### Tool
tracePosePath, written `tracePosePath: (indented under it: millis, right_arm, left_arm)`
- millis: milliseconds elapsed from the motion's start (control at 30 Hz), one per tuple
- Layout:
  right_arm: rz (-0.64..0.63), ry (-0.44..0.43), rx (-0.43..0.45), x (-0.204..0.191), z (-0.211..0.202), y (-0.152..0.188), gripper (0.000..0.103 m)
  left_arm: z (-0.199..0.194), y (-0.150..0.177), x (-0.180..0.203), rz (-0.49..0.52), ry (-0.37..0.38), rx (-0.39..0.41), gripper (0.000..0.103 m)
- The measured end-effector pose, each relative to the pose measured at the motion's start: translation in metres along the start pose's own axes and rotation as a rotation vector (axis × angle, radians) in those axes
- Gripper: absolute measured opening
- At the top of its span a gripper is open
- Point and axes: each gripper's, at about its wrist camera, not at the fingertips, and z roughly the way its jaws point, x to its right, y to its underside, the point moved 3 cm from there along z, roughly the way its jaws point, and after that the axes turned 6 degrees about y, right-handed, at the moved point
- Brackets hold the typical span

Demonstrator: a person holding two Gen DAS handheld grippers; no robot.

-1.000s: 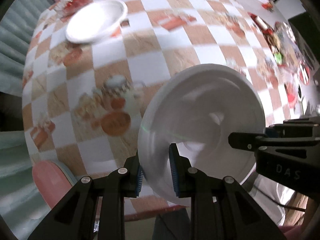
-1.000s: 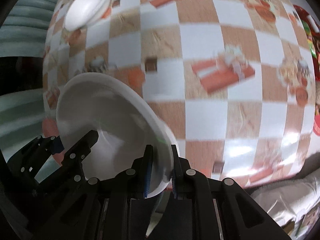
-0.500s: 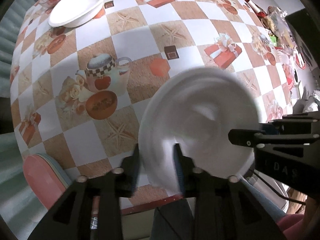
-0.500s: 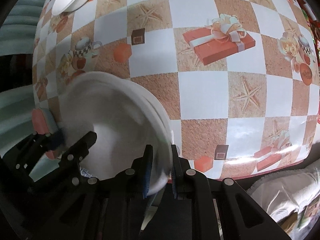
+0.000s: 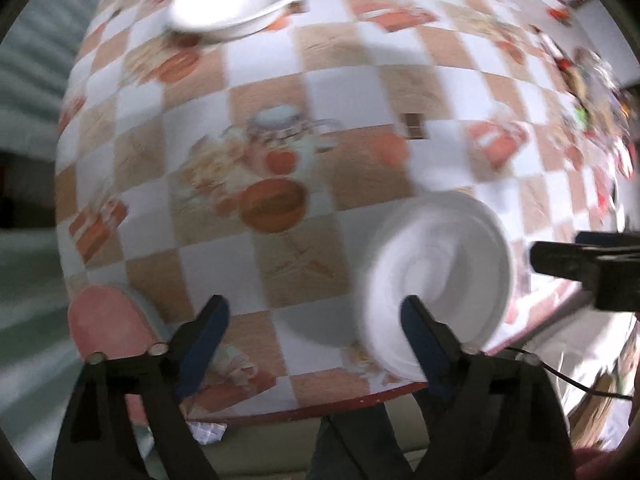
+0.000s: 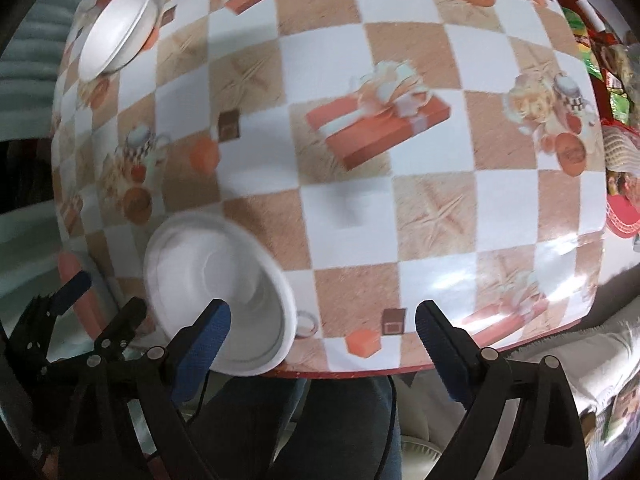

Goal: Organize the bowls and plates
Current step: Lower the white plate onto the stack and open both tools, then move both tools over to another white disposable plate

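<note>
Claws both point down over the near edge of a counter (image 6: 400,20) covered in a checked cloth printed with gift boxes, teapots and starfish.

Left claw (image 5: 314,314): its jaws are opening, blue pads wide apart, nothing between them but cloth. A white bowl (image 5: 436,280) lies on the counter just right of this claw, at the near edge; the right finger (image 5: 420,332) crosses in front of the bowl's near-left rim, and the blur hides whether they touch. Just left of the claw, beyond the counter's edge, sits a pink rounded seat (image 5: 108,320). Right of the bowl, the other claw's black finger juts in from the frame's side. Far ahead and a little left, a second bowl (image 5: 236,0) rests on the cloth, well apart from the first.

Right claw (image 6: 322,322): its jaws are opening too, pads spread wide, bare cloth between them. The near bowl (image 6: 216,280) lies just left of this claw; the left finger (image 6: 204,336) overlaps its near rim in the picture, no grip. Further left, the left claw's fingers show beyond the bowl. The second bowl (image 6: 118,24) is far ahead to the left. Far right, colourful packets (image 6: 604,48) crowd the counter's side. Below the edge, dark trousers (image 6: 320,420) of the person show.
</note>
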Motion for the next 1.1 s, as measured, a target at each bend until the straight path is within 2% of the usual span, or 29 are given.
tracePosePath:
  millis: [67, 233, 467, 567, 800, 1100]
  right_arm:
    - [0.006, 0.002, 0.007, 0.002, -0.004, -0.005, 0.095]
    - [-0.017, 0.019, 0.038, -0.001, -0.019, -0.025, 0.095]
    - [-0.086, 0.051, 0.123, -0.021, -0.047, -0.069, 0.095]
    - [-0.115, 0.051, 0.155, -0.033, -0.057, -0.091, 0.095]
    - [-0.157, 0.033, 0.198, -0.068, -0.072, -0.140, 0.095]
    - [-0.163, 0.002, 0.204, -0.118, -0.058, -0.197, 0.095]
  left_arm:
    - [-0.001, 0.000, -0.015, -0.066, 0.021, 0.011, 0.099]
    - [-0.016, -0.014, -0.042, -0.160, 0.045, 0.054, 0.103]
    - [-0.039, -0.049, -0.074, -0.252, 0.025, 0.116, 0.103]
    - [-0.044, -0.069, -0.079, -0.276, 0.024, 0.142, 0.103]
    - [-0.045, -0.115, -0.092, -0.307, -0.030, 0.196, 0.103]
    - [-0.032, -0.170, -0.111, -0.345, -0.092, 0.223, 0.103]
